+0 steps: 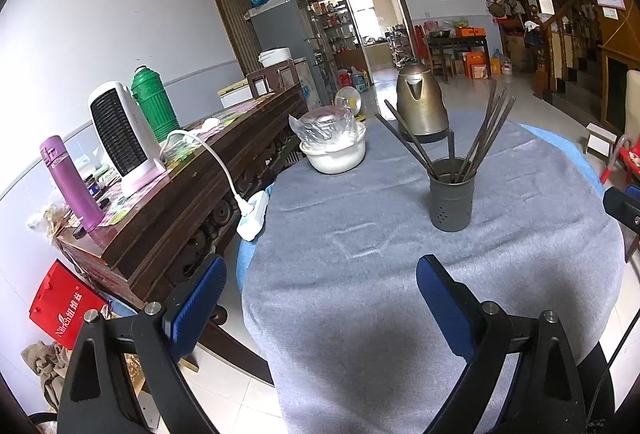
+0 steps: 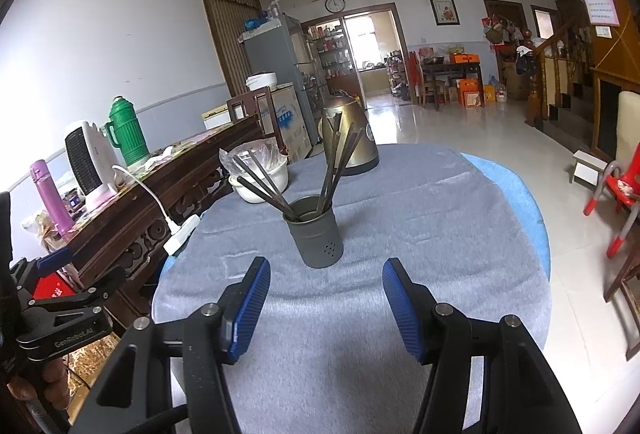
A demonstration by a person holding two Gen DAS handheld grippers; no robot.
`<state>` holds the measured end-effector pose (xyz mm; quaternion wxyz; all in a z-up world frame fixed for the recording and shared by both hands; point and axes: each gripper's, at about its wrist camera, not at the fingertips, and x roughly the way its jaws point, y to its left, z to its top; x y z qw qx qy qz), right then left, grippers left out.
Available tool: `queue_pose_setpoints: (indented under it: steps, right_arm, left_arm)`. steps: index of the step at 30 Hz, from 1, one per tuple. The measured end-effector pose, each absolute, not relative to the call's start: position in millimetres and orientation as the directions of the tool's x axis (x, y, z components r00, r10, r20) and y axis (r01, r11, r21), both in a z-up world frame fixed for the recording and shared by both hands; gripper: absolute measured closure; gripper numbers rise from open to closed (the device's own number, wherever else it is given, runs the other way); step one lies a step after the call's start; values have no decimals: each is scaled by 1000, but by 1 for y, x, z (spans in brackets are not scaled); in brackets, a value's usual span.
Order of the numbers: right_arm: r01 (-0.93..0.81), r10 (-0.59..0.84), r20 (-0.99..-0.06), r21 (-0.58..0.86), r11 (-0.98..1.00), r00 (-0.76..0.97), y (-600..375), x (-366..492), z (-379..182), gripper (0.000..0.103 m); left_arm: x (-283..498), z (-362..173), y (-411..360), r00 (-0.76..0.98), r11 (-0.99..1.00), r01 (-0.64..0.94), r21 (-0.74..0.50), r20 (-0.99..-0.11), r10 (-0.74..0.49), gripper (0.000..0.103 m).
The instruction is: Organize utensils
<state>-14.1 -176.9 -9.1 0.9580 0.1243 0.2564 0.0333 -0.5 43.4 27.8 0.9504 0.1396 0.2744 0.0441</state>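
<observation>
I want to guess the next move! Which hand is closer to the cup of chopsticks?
Probably the right gripper: the cup of chopsticks sits straight ahead between its open fingers. From the left gripper it lies farther, off to the side.

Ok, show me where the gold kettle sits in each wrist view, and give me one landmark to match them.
Left wrist view: the kettle is upper centre-right, at the table's far edge, behind the holder.
Right wrist view: the kettle is at centre, directly behind the chopsticks.
Shared landmark: the grey chopstick holder on the grey cloth.
</observation>
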Motion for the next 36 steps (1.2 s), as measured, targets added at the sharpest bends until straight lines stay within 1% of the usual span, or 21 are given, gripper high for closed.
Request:
queue_pose_setpoints:
  steps: [24, 36]
  right_arm:
    - [-9, 116, -479, 219, 976, 870, -160, -15, 3, 41]
    - [3, 80, -456, 177, 984, 886, -157, -10, 10, 41]
  left_arm:
    - [-4, 33, 62, 846, 963, -33, 268, -505, 169, 7]
    - [-2, 32, 62, 846, 965, -25, 261, -508, 160, 7]
